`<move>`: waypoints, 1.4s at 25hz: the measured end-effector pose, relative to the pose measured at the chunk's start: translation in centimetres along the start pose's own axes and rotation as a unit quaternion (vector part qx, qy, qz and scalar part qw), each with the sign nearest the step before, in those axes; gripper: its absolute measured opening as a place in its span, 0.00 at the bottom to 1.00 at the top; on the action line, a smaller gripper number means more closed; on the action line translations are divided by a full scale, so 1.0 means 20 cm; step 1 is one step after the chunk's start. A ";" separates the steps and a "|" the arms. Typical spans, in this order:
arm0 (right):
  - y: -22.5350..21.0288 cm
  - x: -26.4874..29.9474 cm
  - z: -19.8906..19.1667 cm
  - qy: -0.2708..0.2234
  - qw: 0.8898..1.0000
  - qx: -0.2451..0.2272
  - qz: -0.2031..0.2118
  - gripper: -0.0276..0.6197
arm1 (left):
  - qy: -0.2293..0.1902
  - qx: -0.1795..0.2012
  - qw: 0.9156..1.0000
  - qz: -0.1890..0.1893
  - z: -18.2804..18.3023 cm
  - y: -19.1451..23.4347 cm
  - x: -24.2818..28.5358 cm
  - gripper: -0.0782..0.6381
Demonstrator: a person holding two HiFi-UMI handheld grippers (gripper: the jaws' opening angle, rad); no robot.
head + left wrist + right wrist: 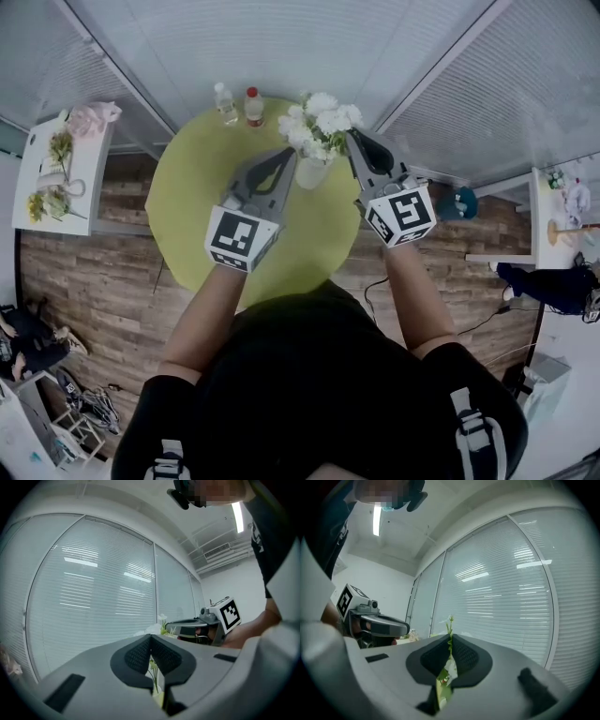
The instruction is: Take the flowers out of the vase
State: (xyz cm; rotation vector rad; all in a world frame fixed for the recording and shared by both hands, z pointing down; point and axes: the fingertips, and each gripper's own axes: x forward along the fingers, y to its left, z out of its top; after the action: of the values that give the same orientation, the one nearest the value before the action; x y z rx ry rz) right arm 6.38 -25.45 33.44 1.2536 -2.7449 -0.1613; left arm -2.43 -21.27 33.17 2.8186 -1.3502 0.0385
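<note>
A pale vase (pixel 312 172) of white flowers (pixel 321 120) stands at the far side of a round yellow-green table (pixel 192 202). My left gripper (pixel 289 153) is level at the vase's left, by the rim. Its pads (pixel 140 654) meet, and thin stems (pixel 153 671) show in the slit behind them; I cannot tell if anything is pinched. My right gripper (pixel 352 137) sits level at the bouquet's right side. It is shut (pixel 450 639) on a green flower stem (pixel 450 623) that sticks up above its pads. Each gripper sees the other across the bouquet.
Two small bottles (pixel 226 103) (pixel 253 106) stand at the table's far edge, left of the vase. Windows with blinds (pixel 281 42) close off the corner behind. A white side table (pixel 89 183) with more flowers is at the left, and a low shelf (pixel 525 246) at the right.
</note>
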 end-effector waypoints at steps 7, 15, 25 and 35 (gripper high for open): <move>0.06 0.00 0.14 -0.015 1.000 -0.011 -0.001 0.08 | -0.014 0.002 1.000 0.000 0.10 0.03 -0.07 0.13; 0.14 -0.02 0.24 -0.033 0.999 -0.026 -0.001 0.08 | -0.010 -0.002 1.000 -0.003 0.11 0.04 -0.18 0.13; 0.29 -0.03 0.26 -0.026 0.999 -0.032 0.001 0.08 | -0.021 0.000 1.000 0.003 0.13 0.08 -0.32 0.13; 0.49 -0.09 0.21 -0.012 0.999 -0.029 0.005 0.08 | -0.023 -0.005 1.000 -0.005 0.06 0.08 -0.48 0.13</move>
State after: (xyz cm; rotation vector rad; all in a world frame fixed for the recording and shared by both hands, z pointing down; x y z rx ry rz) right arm -0.46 -17.53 30.57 1.2308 -2.7448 -0.2545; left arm -9.55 -14.83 31.69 2.8345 -1.3420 -0.0329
